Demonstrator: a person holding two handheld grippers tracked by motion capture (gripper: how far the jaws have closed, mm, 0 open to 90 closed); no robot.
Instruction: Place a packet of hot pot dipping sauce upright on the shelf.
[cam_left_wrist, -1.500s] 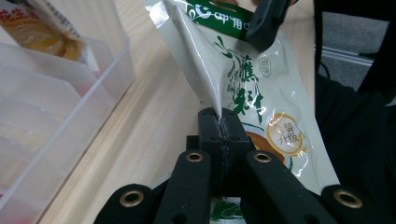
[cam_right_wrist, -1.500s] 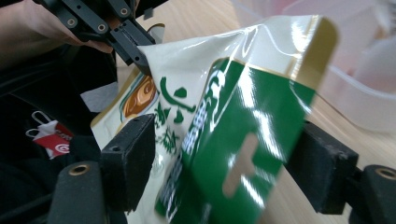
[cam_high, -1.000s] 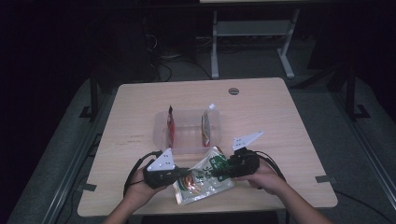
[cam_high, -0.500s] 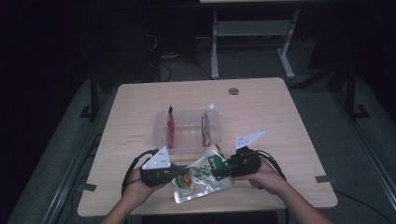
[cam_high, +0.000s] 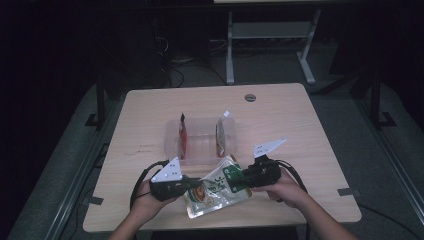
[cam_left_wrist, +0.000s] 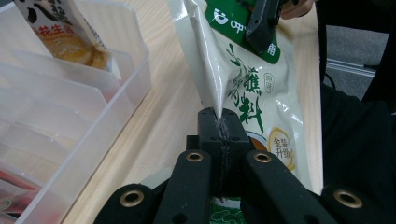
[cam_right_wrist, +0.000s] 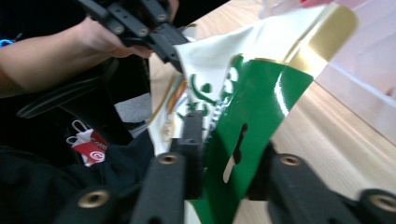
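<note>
From above, both grippers hold the green-and-cream seasoning pouch (cam_high: 219, 187) off the near edge of the wooden table (cam_high: 310, 130), just before the clear divided tray (cam_high: 172, 140); next it needs tipping upright into a free slot. Dark floor all round.

Left gripper (cam_left_wrist: 219, 122): jaws clamped shut on the pouch's side seam.

Right gripper (cam_right_wrist: 224, 154): its jaws, which have just been closing, grip the pouch's green top.

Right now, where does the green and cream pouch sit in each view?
High view: green and cream pouch low centre, between both hand-held grippers.
Left gripper view: centre and upper right, its edge pinched in the shut jaws.
Right gripper view: centre, green top between the jaws.
Shared landmark: clear plastic tray beside it.
</note>
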